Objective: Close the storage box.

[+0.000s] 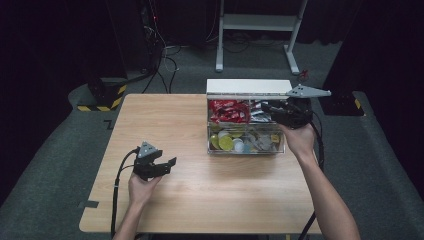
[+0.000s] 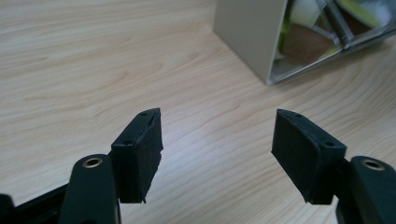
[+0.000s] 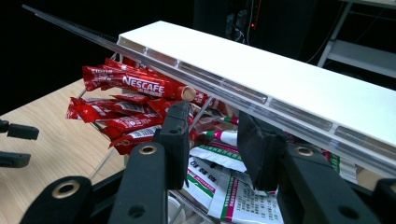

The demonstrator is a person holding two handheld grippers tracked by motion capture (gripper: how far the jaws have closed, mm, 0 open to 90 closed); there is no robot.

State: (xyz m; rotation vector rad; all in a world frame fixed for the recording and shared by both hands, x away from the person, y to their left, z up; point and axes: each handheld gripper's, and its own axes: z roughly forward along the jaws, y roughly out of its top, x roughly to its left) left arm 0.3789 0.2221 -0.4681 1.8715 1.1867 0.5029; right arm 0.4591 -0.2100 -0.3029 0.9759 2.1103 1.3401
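Note:
A clear compartment box (image 1: pixel 208 142) stands at the table's back right, its white lid (image 1: pixel 250 86) (image 3: pixel 280 79) raised behind it. Red Nescafe sachets (image 1: pixel 227 111) (image 3: pixel 130 84) fill the back left compartment and white-and-green sachets (image 1: pixel 260 116) (image 3: pixel 219 186) the back right. My right gripper (image 1: pixel 266 108) (image 3: pixel 215 116) reaches in over these, its jaws close together. A white sachet end lies across the narrow gap; whether the pads pinch it is unclear. My left gripper (image 1: pixel 170 166) (image 2: pixel 217 135) hovers over bare wood left of the box (image 2: pixel 247 32), open and empty.
Round yellow and white capsules (image 1: pixel 226 143) fill the box's front compartments. The wooden table (image 1: pixel 200 200) stretches wide to the left and front of the box. Behind it on the floor are a white desk frame (image 1: pixel 260 22), cables and a yellow-black striped base (image 1: pixel 102 100).

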